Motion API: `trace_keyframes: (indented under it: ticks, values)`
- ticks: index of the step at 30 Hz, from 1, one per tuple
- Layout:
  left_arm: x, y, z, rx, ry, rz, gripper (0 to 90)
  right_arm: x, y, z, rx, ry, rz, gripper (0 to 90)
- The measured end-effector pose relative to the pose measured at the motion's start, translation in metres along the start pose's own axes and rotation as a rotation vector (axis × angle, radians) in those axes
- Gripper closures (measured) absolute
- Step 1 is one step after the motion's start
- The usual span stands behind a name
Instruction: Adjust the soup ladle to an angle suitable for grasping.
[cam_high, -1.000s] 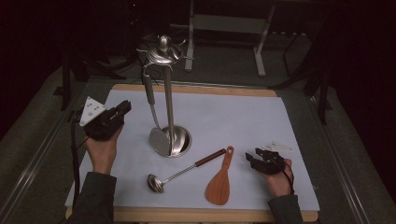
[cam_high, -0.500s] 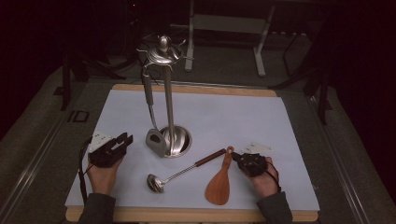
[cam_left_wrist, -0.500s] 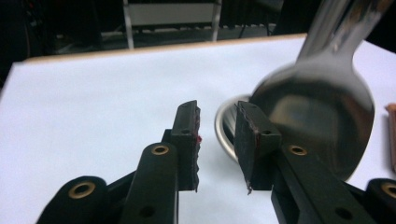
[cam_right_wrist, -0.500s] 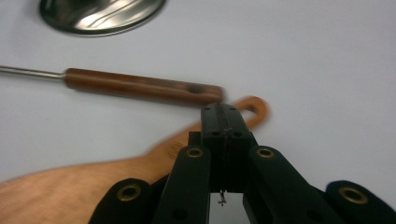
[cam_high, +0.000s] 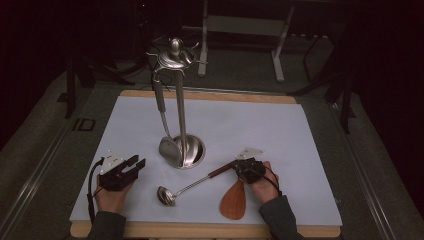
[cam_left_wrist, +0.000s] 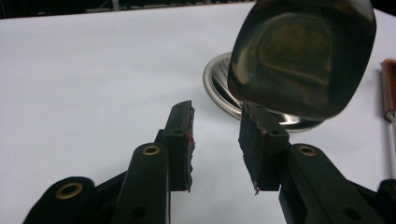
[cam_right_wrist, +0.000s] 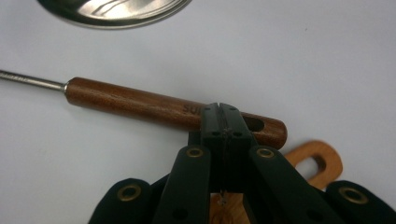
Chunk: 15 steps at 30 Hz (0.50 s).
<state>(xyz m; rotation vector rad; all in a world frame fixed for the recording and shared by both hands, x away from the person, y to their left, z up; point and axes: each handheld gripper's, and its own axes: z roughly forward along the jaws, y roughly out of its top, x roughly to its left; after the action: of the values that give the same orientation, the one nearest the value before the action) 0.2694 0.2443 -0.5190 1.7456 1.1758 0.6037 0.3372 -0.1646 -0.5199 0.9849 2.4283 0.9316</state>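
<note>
A steel utensil stand (cam_high: 181, 110) rises from the middle of the white mat (cam_high: 260, 125). A steel turner (cam_high: 162, 110) hangs from its top, and its blade (cam_left_wrist: 303, 56) dangles just above the stand's base (cam_left_wrist: 219, 91). My left gripper (cam_high: 138, 163) (cam_left_wrist: 217, 135) rests low at the front left. Its jaws have just been opening and nothing is between them. A ladle (cam_high: 190, 187) lies flat on the mat. My right gripper (cam_high: 239, 167) (cam_right_wrist: 220, 116) is shut, its tips over the ladle's wooden handle (cam_right_wrist: 135, 100). A wooden rice paddle (cam_high: 233, 200) lies under that hand.
The mat lies on a wooden board (cam_high: 210, 94) on a dark table. A metal frame (cam_high: 240, 25) stands behind the table in the dark. The paddle's looped handle end (cam_right_wrist: 317, 158) lies just behind the ladle's handle.
My left hand has come down from beside the hanging turner to the mat at the front left. My right hand has slid left to the ladle's handle.
</note>
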Motion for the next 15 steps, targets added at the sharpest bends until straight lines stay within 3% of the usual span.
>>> trace_keyframes:
  ticks: [15]
  values:
    - [0.006,-0.007,0.007,0.039,0.021,-0.015,64.0,-0.003,0.01,0.023,0.015,-0.007,0.023,90.0]
